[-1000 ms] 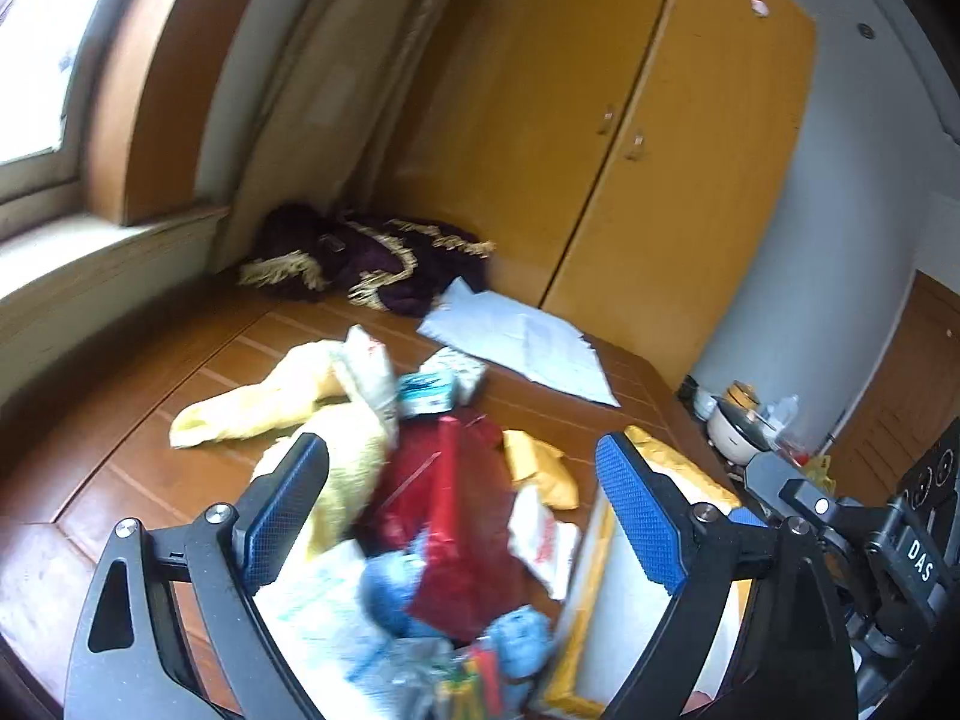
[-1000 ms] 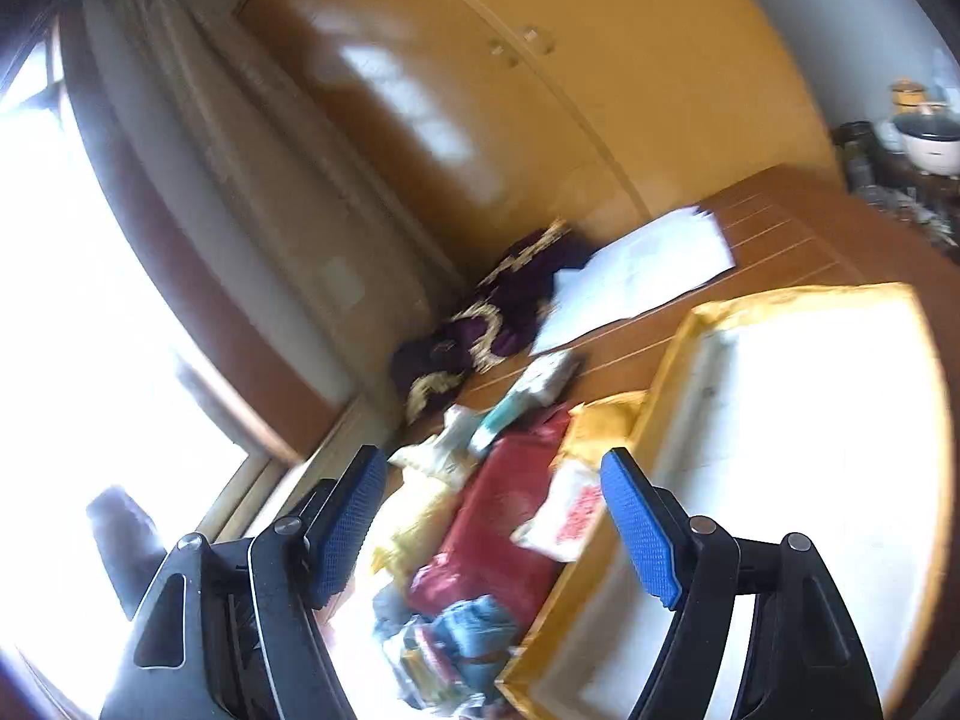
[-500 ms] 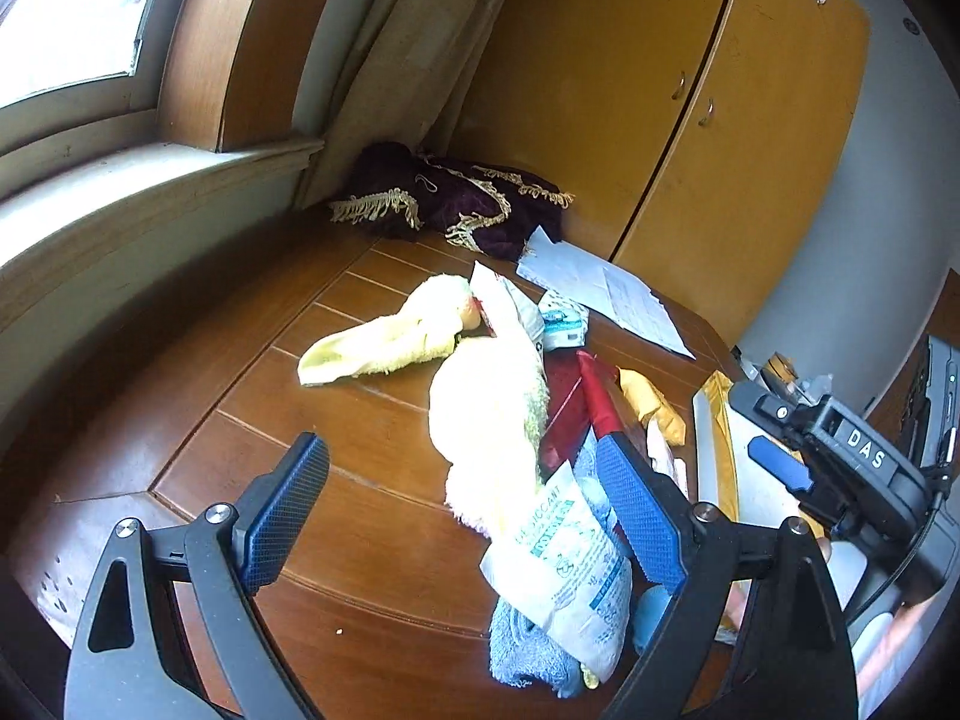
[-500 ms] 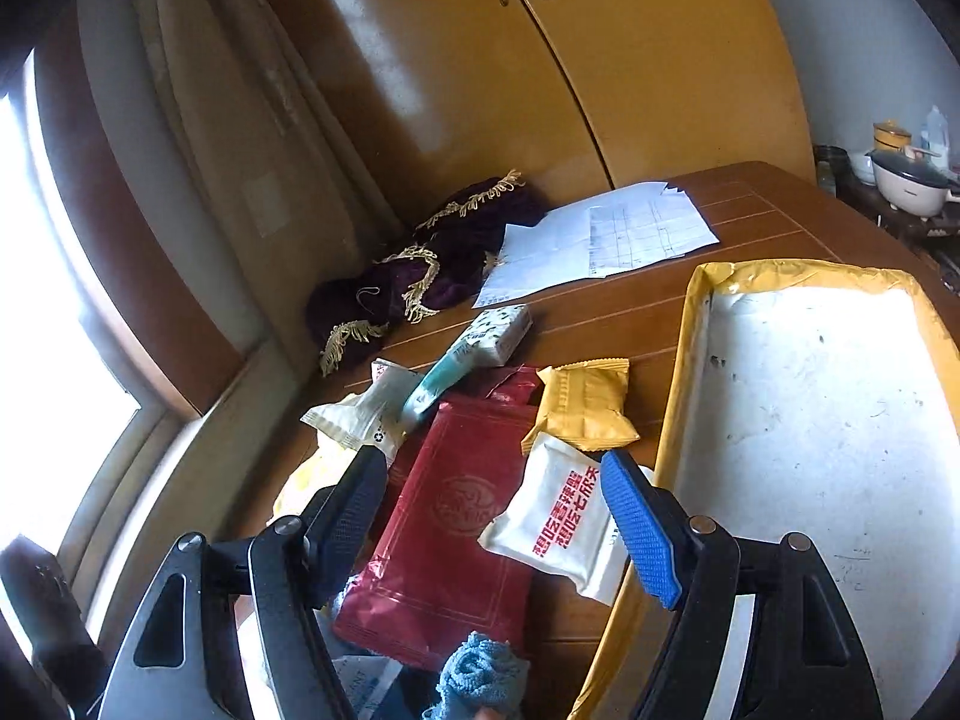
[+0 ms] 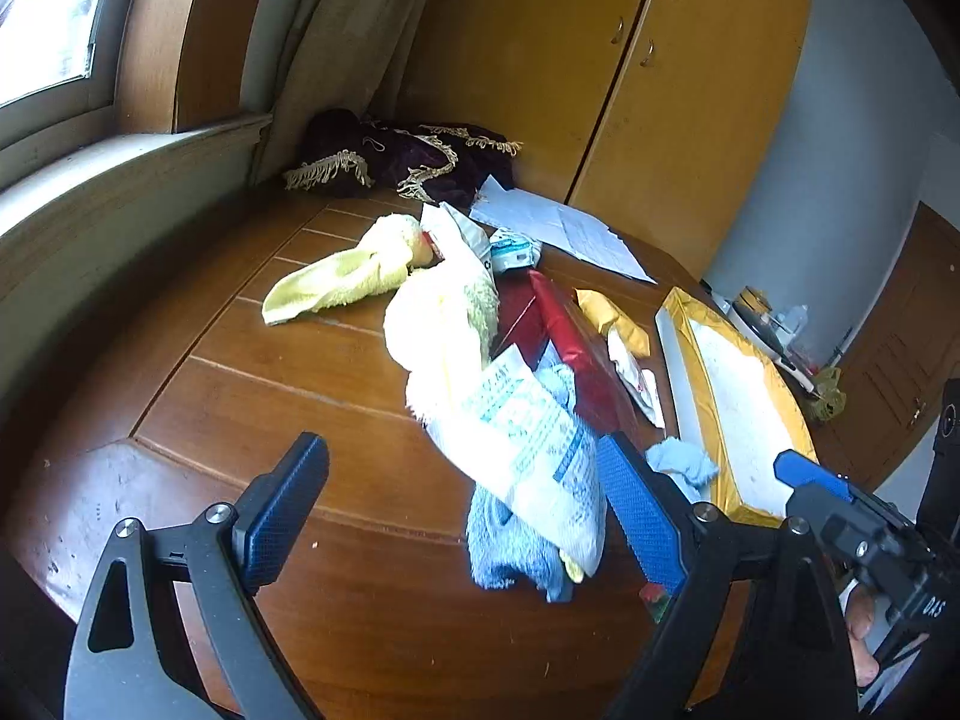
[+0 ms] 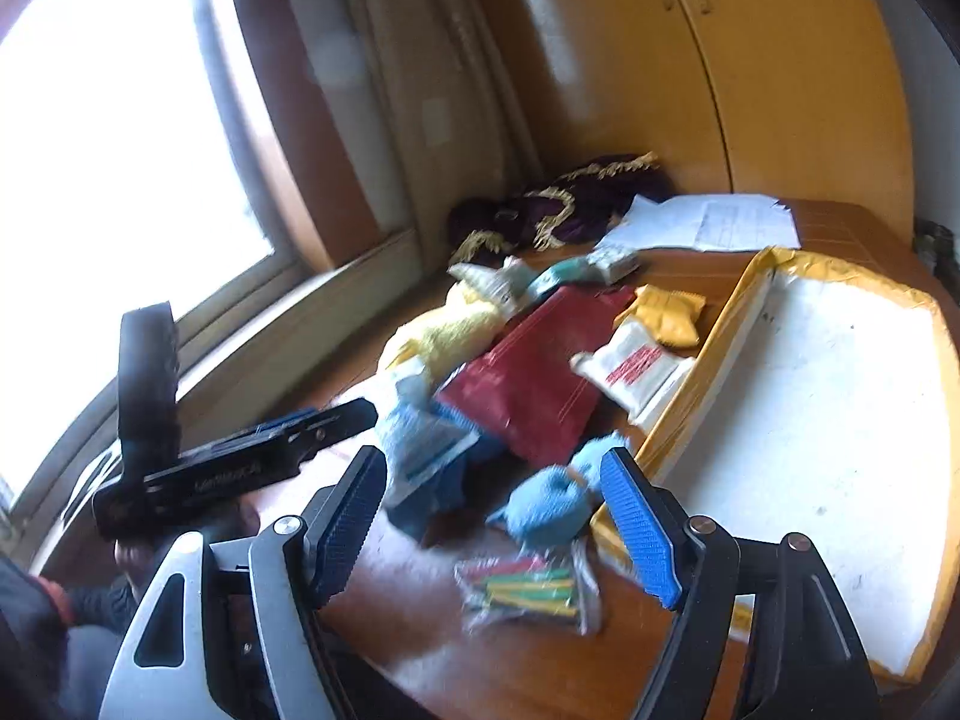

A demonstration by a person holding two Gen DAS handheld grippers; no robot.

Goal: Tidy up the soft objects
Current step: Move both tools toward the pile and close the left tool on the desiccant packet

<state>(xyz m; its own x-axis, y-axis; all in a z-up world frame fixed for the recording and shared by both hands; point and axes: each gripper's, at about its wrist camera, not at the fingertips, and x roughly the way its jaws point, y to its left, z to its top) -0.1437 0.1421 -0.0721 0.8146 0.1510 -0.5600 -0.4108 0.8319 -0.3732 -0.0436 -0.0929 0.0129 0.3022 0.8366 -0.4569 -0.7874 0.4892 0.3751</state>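
A pile of soft things lies on the wooden table: a yellow cloth, a pale fluffy towel, a white printed packet, a blue cloth, a dark red pouch, a yellow packet, a white packet with red print and a clear bag of coloured sticks. A white tray with yellow rim lies right of the pile. My left gripper hangs open just before the white packet. My right gripper is open over a rolled blue cloth.
A dark purple fringed cloth and white papers lie at the table's back by yellow cupboard doors. A window sill runs along the left. Small kitchen items stand beyond the tray.
Both grippers have pulled back and swung; the left view now takes in more of the table's left side, and the right view now shows the left gripper and the bag of sticks.
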